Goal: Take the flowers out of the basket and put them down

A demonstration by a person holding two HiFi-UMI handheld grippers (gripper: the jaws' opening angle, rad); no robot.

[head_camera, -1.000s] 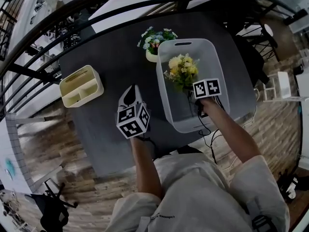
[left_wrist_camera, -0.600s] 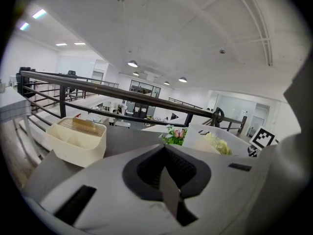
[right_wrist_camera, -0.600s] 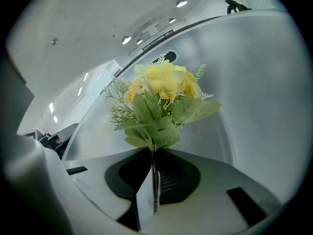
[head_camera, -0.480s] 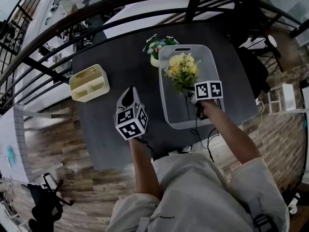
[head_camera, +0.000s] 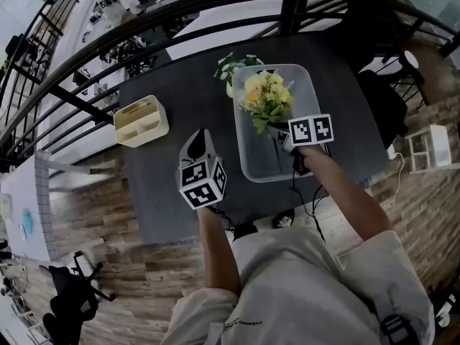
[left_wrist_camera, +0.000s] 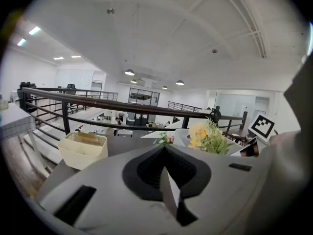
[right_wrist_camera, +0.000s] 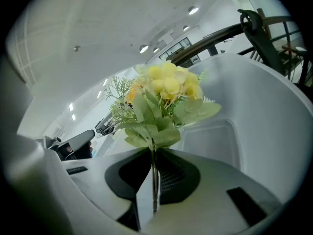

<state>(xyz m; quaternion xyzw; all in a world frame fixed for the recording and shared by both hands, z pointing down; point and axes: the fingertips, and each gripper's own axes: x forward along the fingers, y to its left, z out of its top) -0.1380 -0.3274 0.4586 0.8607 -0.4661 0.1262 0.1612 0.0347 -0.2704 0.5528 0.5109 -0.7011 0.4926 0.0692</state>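
Note:
A bunch of yellow flowers [head_camera: 267,95] with green leaves stands upright over the pale plastic basket [head_camera: 248,160] on the dark table [head_camera: 180,99]. My right gripper [head_camera: 282,136] is shut on its thin stem [right_wrist_camera: 154,180], low on the bunch, and the blooms [right_wrist_camera: 166,84] rise above the jaws with the basket wall [right_wrist_camera: 264,111] behind them. My left gripper [head_camera: 200,141] hovers left of the basket, shut, with nothing between its jaws. In the left gripper view the closed jaws [left_wrist_camera: 166,173] point toward the flowers [left_wrist_camera: 208,136].
A small pot of blue and pink flowers [head_camera: 231,67] stands behind the basket's far left corner. A cream divided caddy [head_camera: 141,121] sits at the table's left end. A black railing [head_camera: 180,16] runs along the far side. A cable [head_camera: 309,192] hangs off the near edge.
Both grippers have risen. The yellow bunch has come up with the right gripper and stands higher above the basket floor. The left gripper has stayed beside the basket.

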